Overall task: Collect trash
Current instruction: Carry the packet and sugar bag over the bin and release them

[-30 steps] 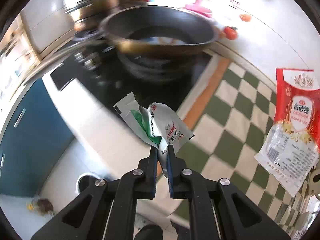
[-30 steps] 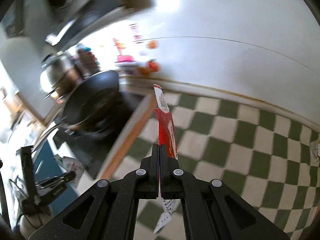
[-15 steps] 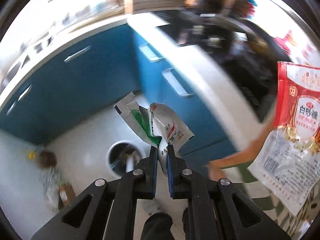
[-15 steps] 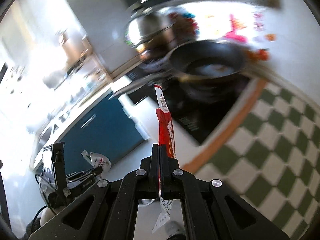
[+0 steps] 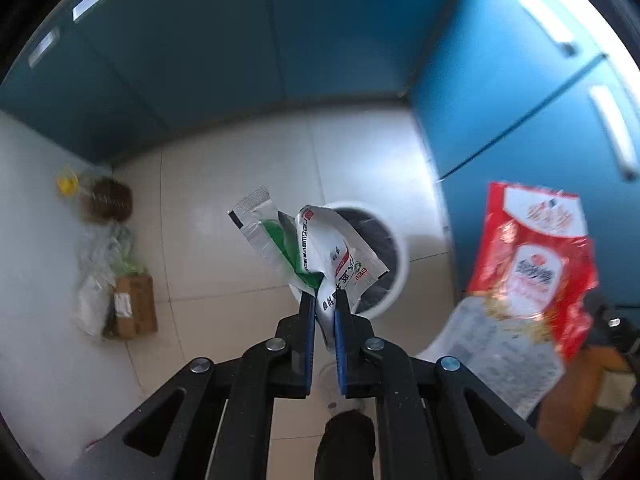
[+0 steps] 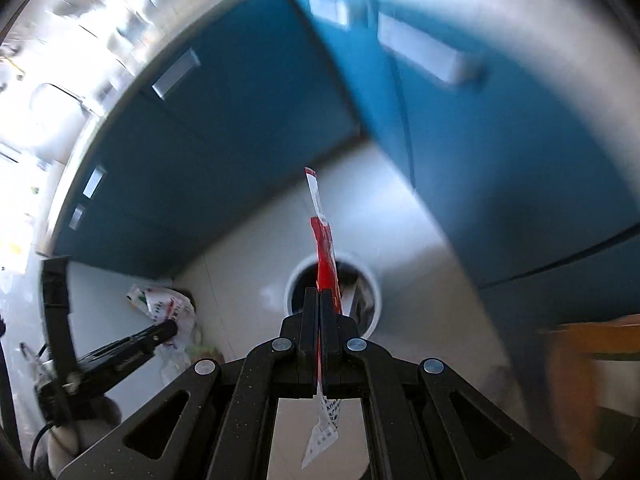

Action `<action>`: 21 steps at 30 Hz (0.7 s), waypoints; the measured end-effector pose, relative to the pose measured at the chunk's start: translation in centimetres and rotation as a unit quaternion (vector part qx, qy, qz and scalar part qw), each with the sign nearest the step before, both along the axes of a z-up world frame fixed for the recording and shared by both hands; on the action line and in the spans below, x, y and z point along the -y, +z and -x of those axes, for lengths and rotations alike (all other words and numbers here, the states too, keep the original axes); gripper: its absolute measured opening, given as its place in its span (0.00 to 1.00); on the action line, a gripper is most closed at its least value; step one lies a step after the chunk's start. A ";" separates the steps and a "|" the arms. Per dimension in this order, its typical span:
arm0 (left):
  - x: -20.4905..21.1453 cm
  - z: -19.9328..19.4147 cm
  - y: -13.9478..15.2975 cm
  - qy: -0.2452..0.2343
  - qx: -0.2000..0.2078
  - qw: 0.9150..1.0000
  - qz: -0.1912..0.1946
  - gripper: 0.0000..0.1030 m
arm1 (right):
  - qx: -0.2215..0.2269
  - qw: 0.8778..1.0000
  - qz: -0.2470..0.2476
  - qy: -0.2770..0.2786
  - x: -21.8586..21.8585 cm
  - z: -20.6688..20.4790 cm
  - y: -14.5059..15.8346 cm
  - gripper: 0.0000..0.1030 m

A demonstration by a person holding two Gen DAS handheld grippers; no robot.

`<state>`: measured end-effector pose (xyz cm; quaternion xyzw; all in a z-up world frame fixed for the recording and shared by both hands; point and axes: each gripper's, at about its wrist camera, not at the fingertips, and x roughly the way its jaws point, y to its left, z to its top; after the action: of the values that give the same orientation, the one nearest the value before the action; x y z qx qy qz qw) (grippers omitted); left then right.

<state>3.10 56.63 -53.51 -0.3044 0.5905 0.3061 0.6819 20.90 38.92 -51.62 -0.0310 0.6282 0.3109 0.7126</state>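
Note:
My left gripper point(image 5: 323, 307) is shut on crumpled white and green wrappers point(image 5: 316, 248), held above a round white trash bin point(image 5: 396, 268) on the tiled floor. My right gripper point(image 6: 321, 300) is shut on a red and white sugar bag point(image 6: 325, 248), seen edge-on, above the same bin point(image 6: 372, 292). The sugar bag also shows at the right of the left wrist view point(image 5: 528, 280). The left gripper and its wrappers show at the lower left of the right wrist view point(image 6: 160, 328).
Blue cabinet doors point(image 5: 240, 60) close the corner behind and to the right of the bin. A cardboard box point(image 5: 132, 312), plastic bags point(image 5: 100, 264) and an oil bottle point(image 5: 96, 196) lie on the floor at the left. A wooden edge point(image 6: 592, 344) is at the right.
Both grippers swung away from the stove and counter and down toward the floor. The trash bin now sits under both held pieces. Both grips are unchanged.

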 end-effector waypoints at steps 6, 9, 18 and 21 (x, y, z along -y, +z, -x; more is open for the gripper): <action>-2.9 1.7 -14.4 0.047 -0.015 0.997 0.054 0.06 | -0.006 0.999 0.036 0.003 -5.1 -0.6 -16.8 0.00; -3.7 2.0 -20.9 0.065 -0.015 0.993 0.096 0.06 | 0.034 0.998 0.043 0.024 -7.6 -0.9 -21.7 0.00; -4.3 0.5 -31.9 0.083 -0.028 0.978 0.188 0.09 | 0.096 0.987 0.070 0.107 -10.7 1.5 -30.0 0.00; -4.3 0.4 -32.5 0.077 -0.030 0.978 0.192 0.12 | 0.100 0.985 0.077 0.117 -10.3 1.9 -30.6 0.00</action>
<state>2.72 60.97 -85.99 -0.4651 0.6333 0.2479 0.5667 18.96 49.22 -82.17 -0.1899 0.5676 0.3382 0.7262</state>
